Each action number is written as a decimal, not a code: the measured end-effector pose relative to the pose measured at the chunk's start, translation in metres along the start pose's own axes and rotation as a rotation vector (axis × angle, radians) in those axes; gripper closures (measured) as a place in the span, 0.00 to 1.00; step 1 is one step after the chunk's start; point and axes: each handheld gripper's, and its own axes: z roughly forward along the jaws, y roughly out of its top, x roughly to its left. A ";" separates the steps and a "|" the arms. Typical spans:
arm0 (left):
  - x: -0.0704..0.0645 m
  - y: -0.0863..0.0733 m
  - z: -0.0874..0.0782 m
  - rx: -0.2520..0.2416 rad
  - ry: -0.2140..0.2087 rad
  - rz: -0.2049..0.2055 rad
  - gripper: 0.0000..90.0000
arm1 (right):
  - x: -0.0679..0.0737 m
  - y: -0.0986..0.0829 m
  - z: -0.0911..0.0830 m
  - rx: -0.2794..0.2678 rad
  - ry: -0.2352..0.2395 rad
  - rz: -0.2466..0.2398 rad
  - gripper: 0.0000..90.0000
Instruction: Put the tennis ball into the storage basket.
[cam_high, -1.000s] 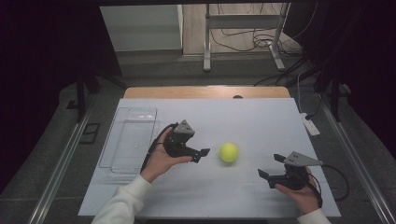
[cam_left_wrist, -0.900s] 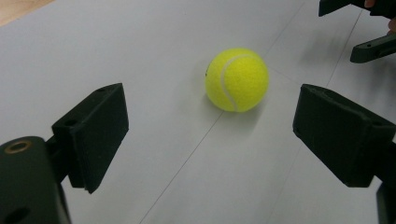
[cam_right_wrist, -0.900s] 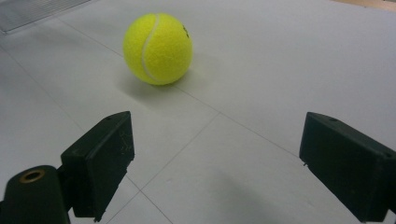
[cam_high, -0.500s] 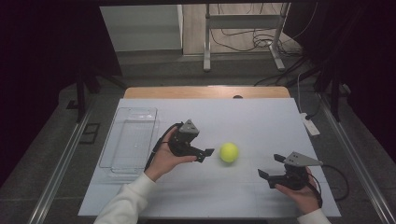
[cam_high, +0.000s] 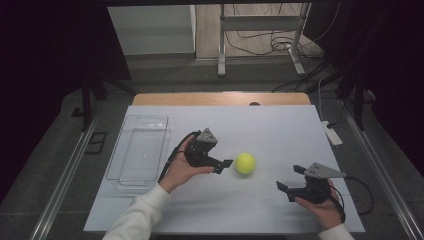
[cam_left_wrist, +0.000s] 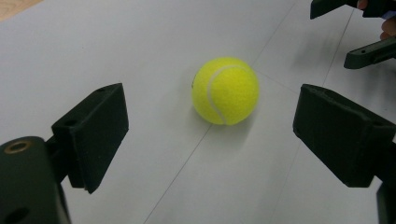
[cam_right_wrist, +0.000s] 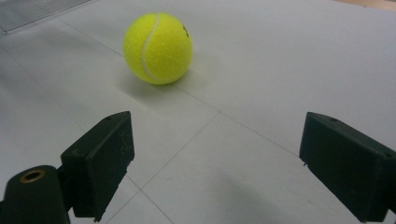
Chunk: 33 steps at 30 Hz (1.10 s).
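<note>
Tennis ball (cam_high: 245, 163) loose on white surface (cam_high: 280, 130), just off left tool (cam_high: 224, 165), dead ahead between wide-open jaws, nothing held. Right tool (cam_high: 292, 178) farther off, open, empty.

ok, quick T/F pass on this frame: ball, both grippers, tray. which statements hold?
1. The left gripper is shut on the tennis ball. False: its jaws stand wide open and the ball lies ahead of them, untouched, as the left gripper view shows.
2. The tennis ball rests on the white table top. True.
3. The tennis ball sits inside the clear tray. False: the tray lies at the table's left side, and the ball is out on the table, apart from it.
4. The right gripper is open and holds nothing. True.
5. The left gripper is nearer to the ball than the right gripper. True.
</note>
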 end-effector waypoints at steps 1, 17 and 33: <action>0.000 0.000 0.000 0.000 0.000 0.000 0.13 | 0.000 0.000 0.000 0.000 0.000 0.002 0.12; -0.002 0.014 0.018 0.013 -0.038 -0.004 0.13 | -0.001 0.000 -0.001 -0.004 0.000 0.002 0.12; -0.003 0.023 0.043 0.064 -0.071 -0.003 0.11 | -0.001 0.000 -0.001 -0.004 0.002 0.000 0.12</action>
